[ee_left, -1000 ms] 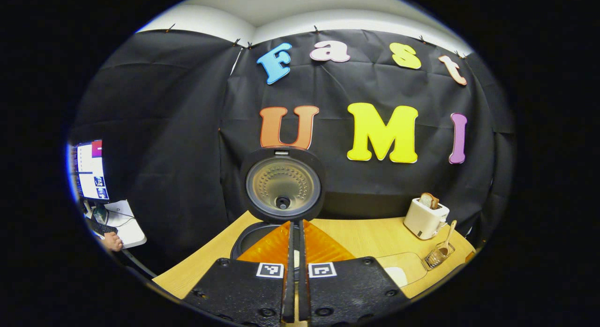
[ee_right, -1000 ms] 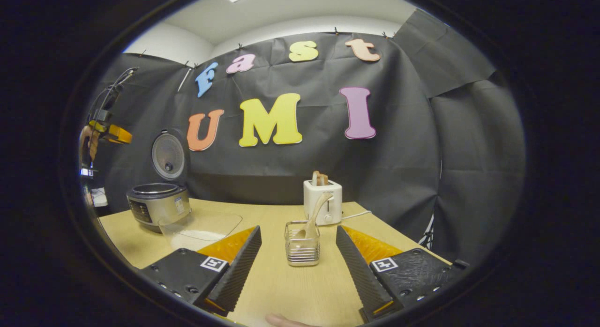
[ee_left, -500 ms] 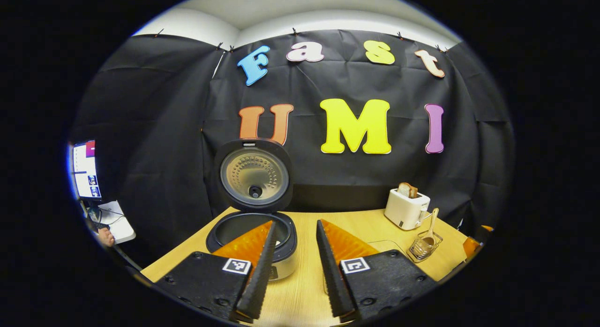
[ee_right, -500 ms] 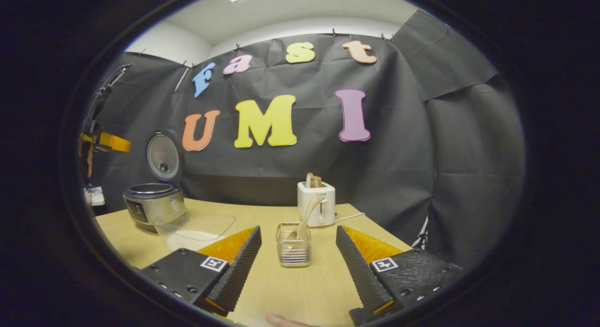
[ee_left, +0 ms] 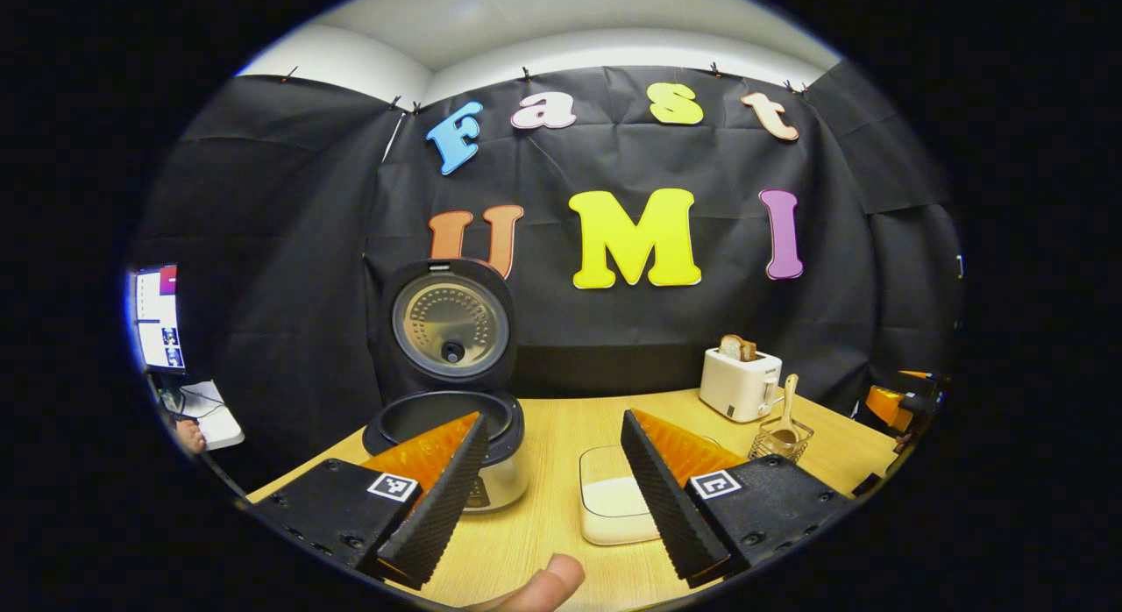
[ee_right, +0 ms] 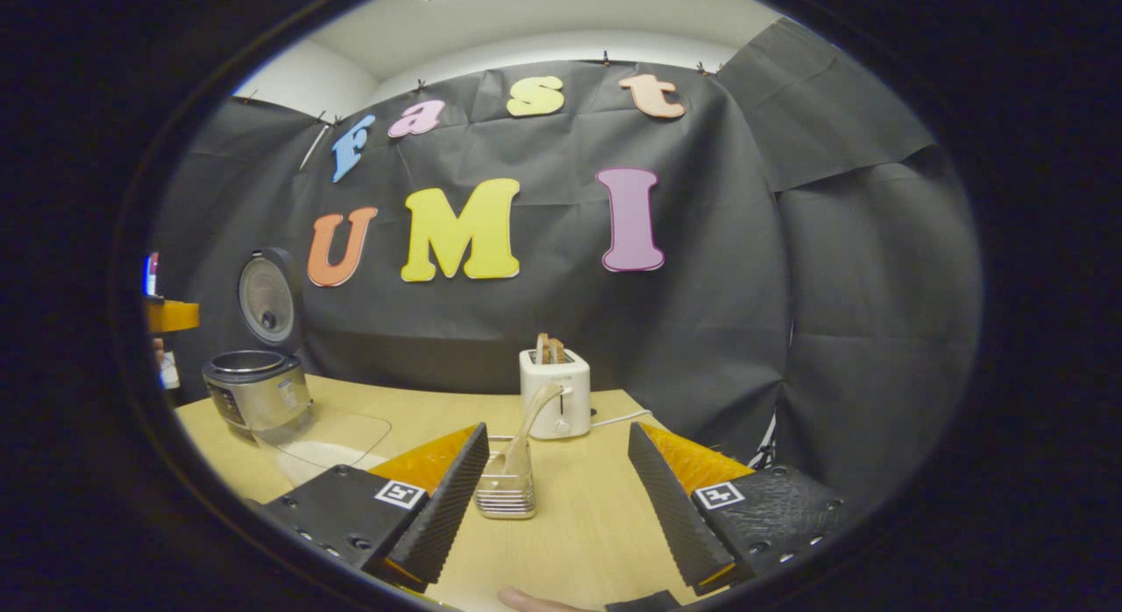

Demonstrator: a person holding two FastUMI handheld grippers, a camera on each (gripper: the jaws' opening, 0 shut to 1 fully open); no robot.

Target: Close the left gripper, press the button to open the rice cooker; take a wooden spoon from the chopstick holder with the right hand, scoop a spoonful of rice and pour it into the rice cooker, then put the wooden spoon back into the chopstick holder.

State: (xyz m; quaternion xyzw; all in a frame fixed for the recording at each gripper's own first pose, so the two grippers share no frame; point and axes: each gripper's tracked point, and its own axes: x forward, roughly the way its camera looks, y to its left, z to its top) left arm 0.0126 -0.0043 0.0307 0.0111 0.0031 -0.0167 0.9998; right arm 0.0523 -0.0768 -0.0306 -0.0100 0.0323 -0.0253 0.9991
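A: What's in the containers?
B: 1 cooker (ee_left: pixel 447 419) with its lid up, pot too dark to tell. 1 holder (ee_right: pixel 507 489) holds 1 spoon (ee_right: pixel 526 423). 1 clear tub (ee_left: pixel 614 502) of rice.
A: Anything else?
B: 1 toaster (ee_right: pixel 555 403) with bread behind the holder, all on the surface (ee_right: pixel 578 524).
A: Grippers?
B: Left gripper (ee_left: pixel 548 498) wide, empty, near the cooker. Right gripper (ee_right: pixel 561 498) wide, empty, holder just beside its left finger.

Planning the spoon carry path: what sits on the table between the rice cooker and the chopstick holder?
In the left gripper view, a clear tray of rice lies between the rice cooker and the chopstick holder; the toaster stands farther back.
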